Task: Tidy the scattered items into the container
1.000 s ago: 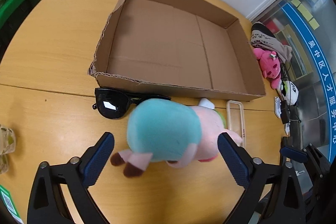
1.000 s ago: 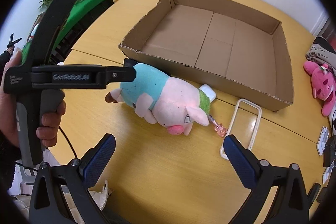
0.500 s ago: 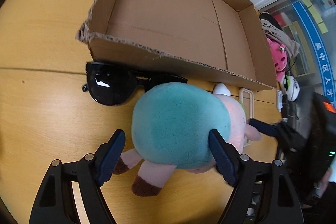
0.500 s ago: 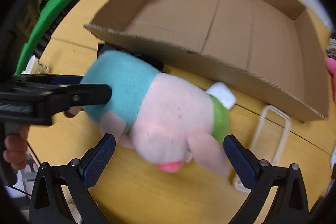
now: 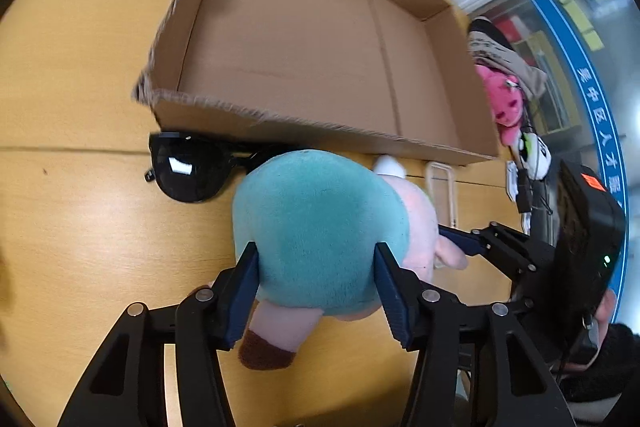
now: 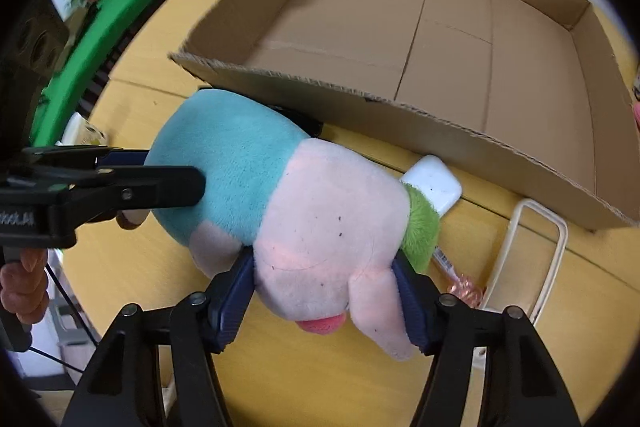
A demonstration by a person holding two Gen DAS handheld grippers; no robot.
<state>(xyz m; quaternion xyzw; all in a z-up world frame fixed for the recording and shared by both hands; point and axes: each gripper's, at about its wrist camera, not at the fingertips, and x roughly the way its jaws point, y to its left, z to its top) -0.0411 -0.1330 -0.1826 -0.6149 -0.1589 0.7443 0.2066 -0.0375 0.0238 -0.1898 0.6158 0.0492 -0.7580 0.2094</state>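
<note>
On the desk (image 5: 80,227), just before the cardboard box (image 5: 304,39), nothing was yet tidied: the box lay bare, with sunglasses (image 5: 188,167) and a white frame (image 6: 532,259) outside (other oddments too). The left tool (image 5: 316,277) was clamped on the plush pig (image 5: 320,223) at its teal rump, the right tool (image 6: 326,297) on its pink head.

Black gripper frames (image 5: 320,291), ribbed blue fingers (image 5: 244,287), silver screws

sunglasses (image 5: 188,167): right half behind plush pig (image 5: 320,227) | box edge blurred
</note>
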